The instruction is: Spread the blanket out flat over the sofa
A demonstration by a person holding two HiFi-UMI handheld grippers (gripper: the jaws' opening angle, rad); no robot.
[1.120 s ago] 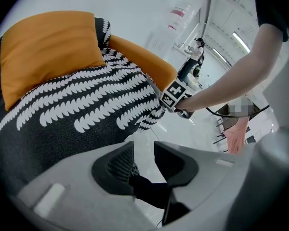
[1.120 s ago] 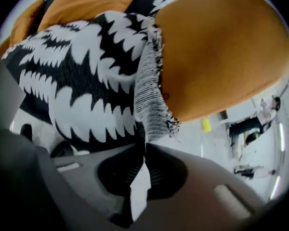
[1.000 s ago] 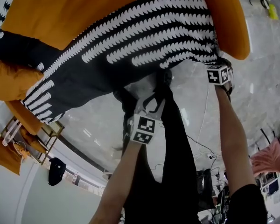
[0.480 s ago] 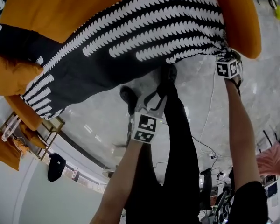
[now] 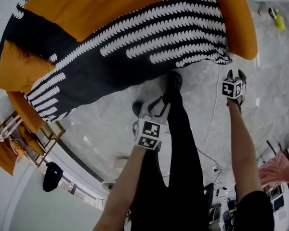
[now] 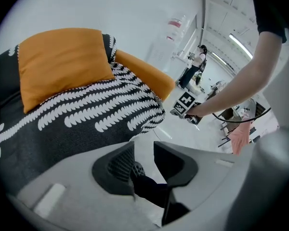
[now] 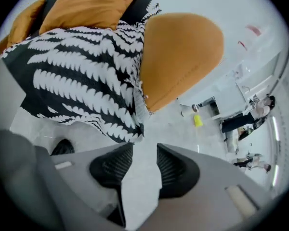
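Head view: I log one black knit blanket [image 5: 135, 47] with white feathered stripes, draped over the rounded orange sofa [image 5: 241, 18], hem hanging off the seat front above the glossy floor [image 5: 101, 124]. Left gripper [image 5: 154, 106] and right gripper [image 5: 235, 73] are both clear of it.
Left gripper view: ribbed jaws apart, empty.
Right gripper view: jaws apart, empty; frayed blanket corner ahead.
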